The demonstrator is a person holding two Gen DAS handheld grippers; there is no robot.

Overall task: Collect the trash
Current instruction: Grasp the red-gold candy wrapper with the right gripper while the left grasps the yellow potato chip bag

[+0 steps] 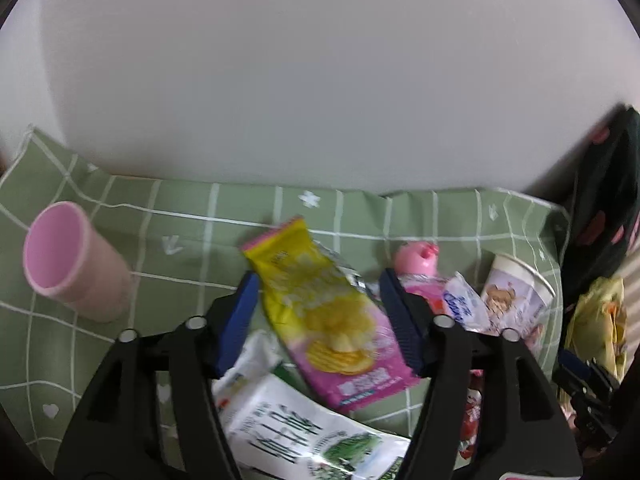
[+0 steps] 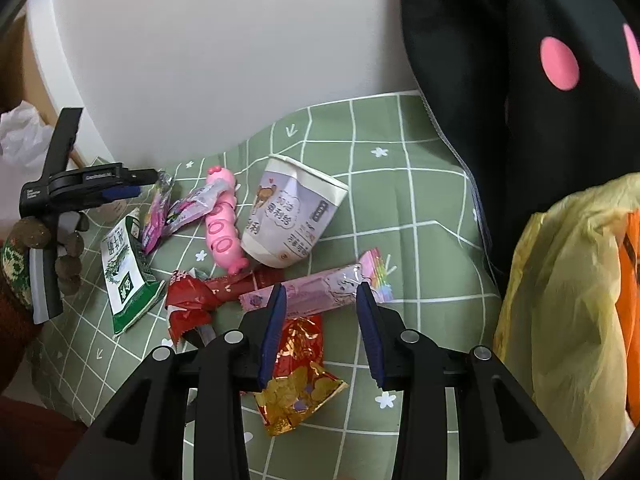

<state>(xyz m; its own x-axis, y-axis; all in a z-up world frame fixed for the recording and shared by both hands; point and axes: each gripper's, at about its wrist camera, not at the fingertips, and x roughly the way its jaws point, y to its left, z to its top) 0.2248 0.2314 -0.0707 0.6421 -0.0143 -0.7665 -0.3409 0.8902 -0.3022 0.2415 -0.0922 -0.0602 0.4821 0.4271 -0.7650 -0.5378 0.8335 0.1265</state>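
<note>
Yellow-pink chip bag point(image 1: 328, 320) between left tool point(image 1: 320, 320) spread wide | right tool point(image 2: 320, 328) wide over foil wrapper point(image 2: 296, 380)

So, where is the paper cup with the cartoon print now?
In the right wrist view the paper cup lies on its side on the green checked tablecloth, just right of the pink toy.

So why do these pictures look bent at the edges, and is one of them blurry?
Left wrist view: fisheye lens curves the tablecloth grid, corners go black, and the chip bag is motion-smeared. Right wrist view: same bending, but print on the paper cup stays sharp.
</note>
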